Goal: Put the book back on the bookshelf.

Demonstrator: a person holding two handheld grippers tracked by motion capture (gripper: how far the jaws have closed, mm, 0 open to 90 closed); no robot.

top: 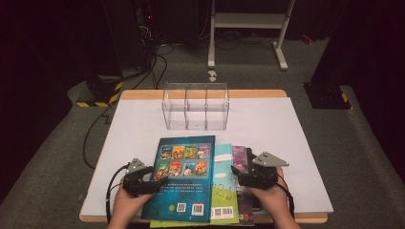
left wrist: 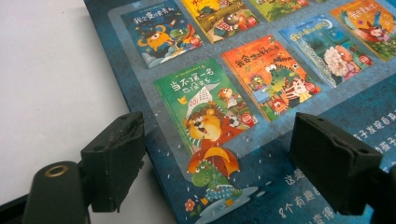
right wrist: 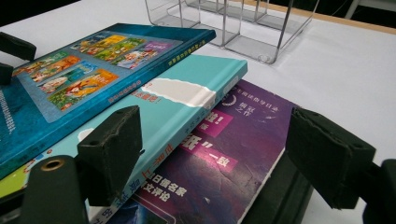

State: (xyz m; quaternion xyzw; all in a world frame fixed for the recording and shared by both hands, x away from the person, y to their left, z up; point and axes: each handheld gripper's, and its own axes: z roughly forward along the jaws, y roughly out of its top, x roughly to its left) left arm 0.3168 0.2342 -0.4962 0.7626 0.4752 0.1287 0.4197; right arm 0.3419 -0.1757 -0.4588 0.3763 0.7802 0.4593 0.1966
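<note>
A stack of books lies at the table's near edge. On top is a dark blue book [top: 184, 183] [left wrist: 299, 186] [right wrist: 28, 121] printed with small cover pictures. Under it lies a teal book [top: 224, 183] [right wrist: 187, 93], and lower still a purple book [top: 240, 157] [right wrist: 243, 140]. My left gripper [top: 160, 182] [left wrist: 224, 163] is open at the blue book's left edge, one jaw over the table, the other over the cover. My right gripper [top: 236, 172] [right wrist: 219, 154] is open at the stack's right side, its jaws straddling the purple cover and the teal book's spine. Neither holds anything.
A clear acrylic organiser [top: 196, 106] [right wrist: 252, 23] with three compartments stands at the back middle of the white table [top: 286, 138]. A dark slab [right wrist: 280, 196] lies under the purple book. Cables and a white frame are on the floor beyond.
</note>
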